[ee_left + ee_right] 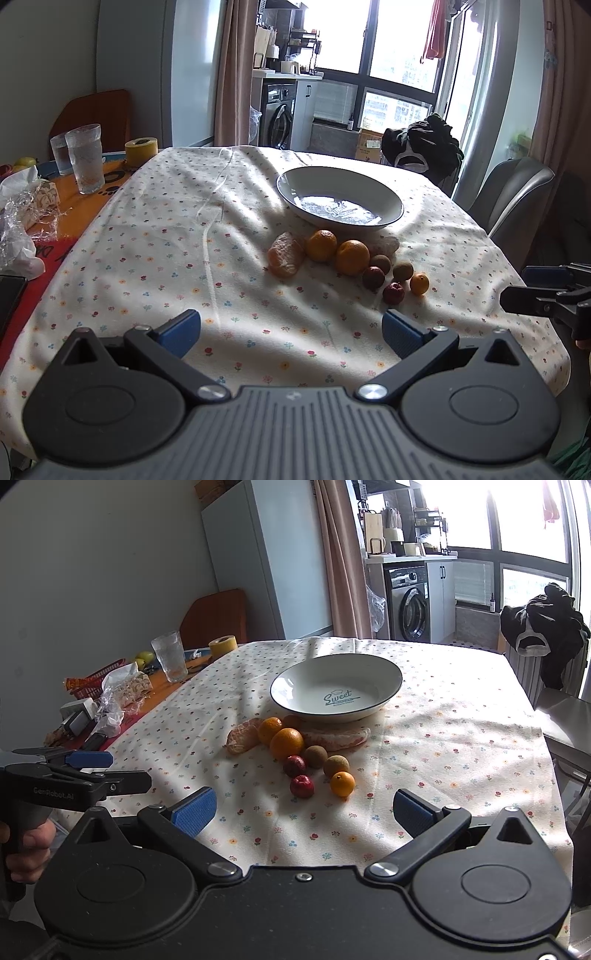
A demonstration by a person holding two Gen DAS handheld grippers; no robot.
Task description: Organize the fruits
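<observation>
Nothing is sitting in the white bowl [336,686] yet, so the sorting is reading as not begun. Every fruit is lying loose on the flowered cloth of the counter [443,760], bunched between the bowl and the two tools. Straight ahead of the right tool [303,812], whose blue pads are standing wide apart around nothing, a small kumquat [342,783] and a red fruit [301,786] are lying nearest, with a second red fruit [294,765] and two brown fruits [336,765] just beyond. Further ahead, touching or nearly touching the bowl's foot, two oranges [286,743] and some peeled citrus pieces [243,735] are waiting; how many peeled pieces there are is hard to say, since the oranges are partly hiding them.

The left tool [291,332] is also hanging with its pads spread and nothing between them, the cluster lying ahead and to its right.

Bare cloth is lying open beneath both tools, so the approach looks free. To the left tool's far left, glasses [88,158], a tape roll [141,151] and wrappers are crowding the counter; the counter's right edge is falling away close beside the right tool, with a chair [565,720] beyond. The two tools are working side by side, so they may be crowding each other over so tight a cluster
</observation>
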